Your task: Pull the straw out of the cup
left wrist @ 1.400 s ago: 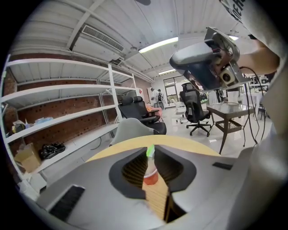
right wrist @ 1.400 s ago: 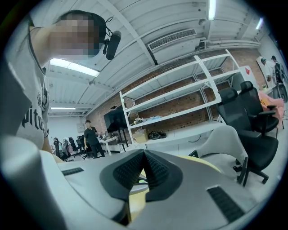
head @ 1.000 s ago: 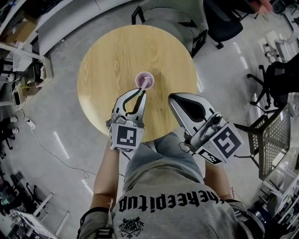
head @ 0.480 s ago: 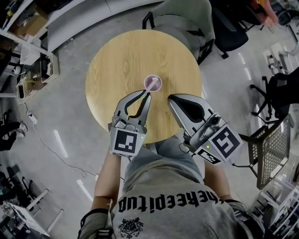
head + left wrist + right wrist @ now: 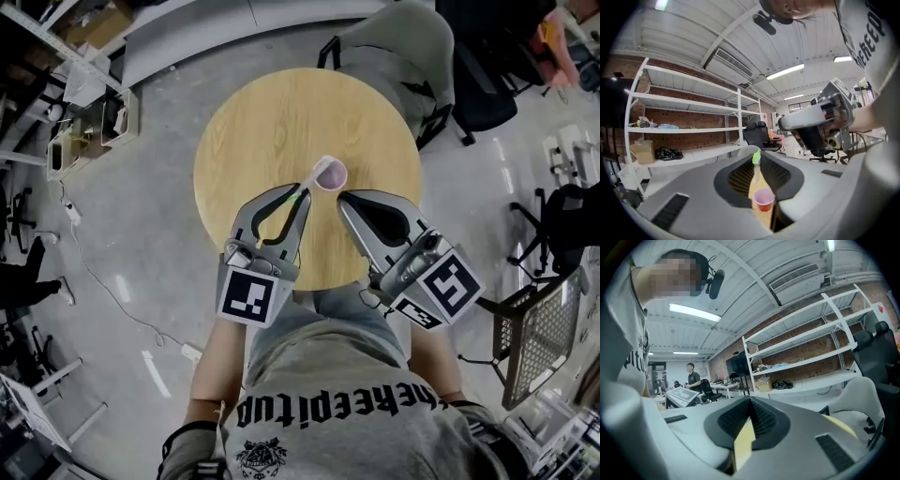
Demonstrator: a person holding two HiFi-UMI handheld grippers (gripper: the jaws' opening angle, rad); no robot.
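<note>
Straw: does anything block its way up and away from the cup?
Nothing visible does. The left gripper pinches the straw near its green top, above the cup; the right gripper is shut, to one side.

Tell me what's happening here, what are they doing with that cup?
A person stands at a round wooden table with a gripper in each hand. The left gripper is shut on the green-tipped straw near its top, above the pink cup on the table. The straw's lower end looks to be at the cup's mouth; whether it is fully out cannot be told. The right gripper is shut and empty, close beside the cup.
</note>
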